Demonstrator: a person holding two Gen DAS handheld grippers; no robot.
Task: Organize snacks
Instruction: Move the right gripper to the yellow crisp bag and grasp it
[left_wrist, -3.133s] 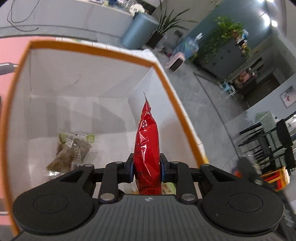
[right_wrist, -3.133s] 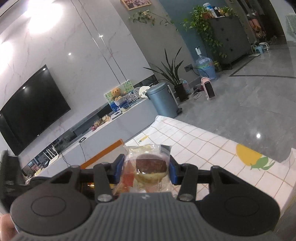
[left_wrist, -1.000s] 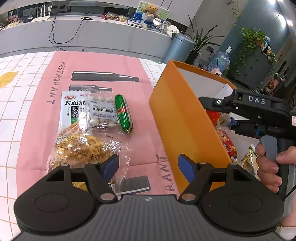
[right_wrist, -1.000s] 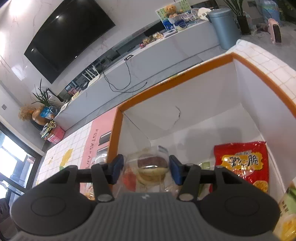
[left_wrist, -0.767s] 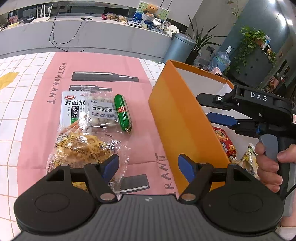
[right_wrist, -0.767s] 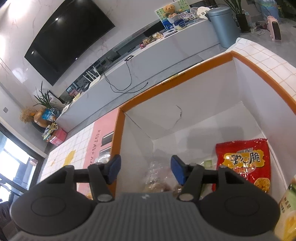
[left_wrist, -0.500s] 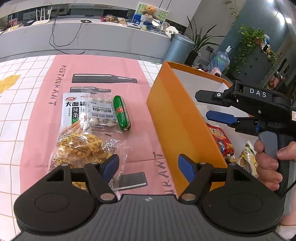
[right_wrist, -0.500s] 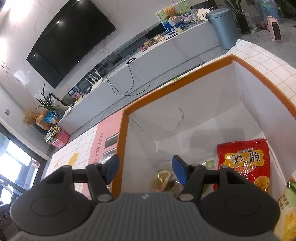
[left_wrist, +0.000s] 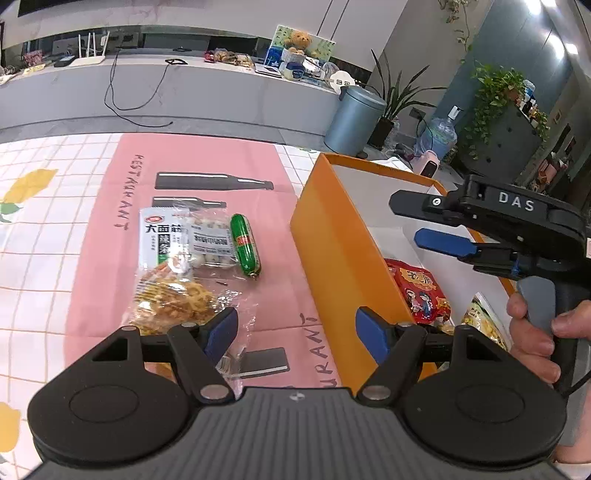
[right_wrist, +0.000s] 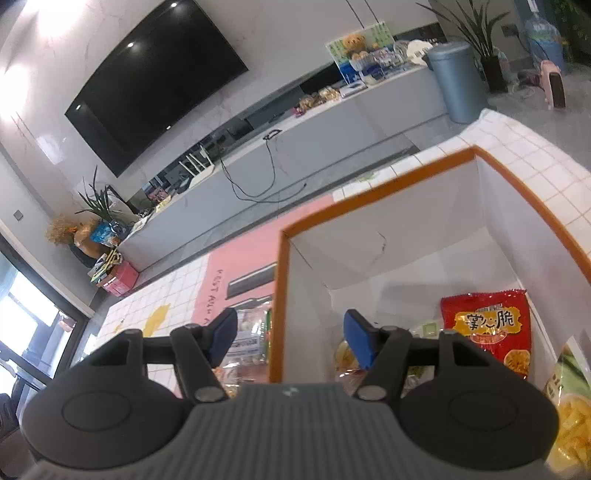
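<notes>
Two grippers, both empty: left gripper (left_wrist: 295, 328) fingers spread above pink mat's (left_wrist: 96, 273) near edge; right gripper (right_wrist: 290, 334) fingers just opened, straddling orange cardboard box's (right_wrist: 276, 295) left wall.

Black wall television (right_wrist: 155, 79) above a long grey media console (left_wrist: 177, 99), a black cable (left_wrist: 129, 96) trailing down its front. Teddy bear (left_wrist: 297, 38) and small clutter on top. Blue-grey bin (left_wrist: 354, 120) at its end, beside a potted plant (left_wrist: 393, 107). Water bottle (left_wrist: 441, 136) and trailing greenery (left_wrist: 495, 92) on a dark cabinet (left_wrist: 509, 147).
</notes>
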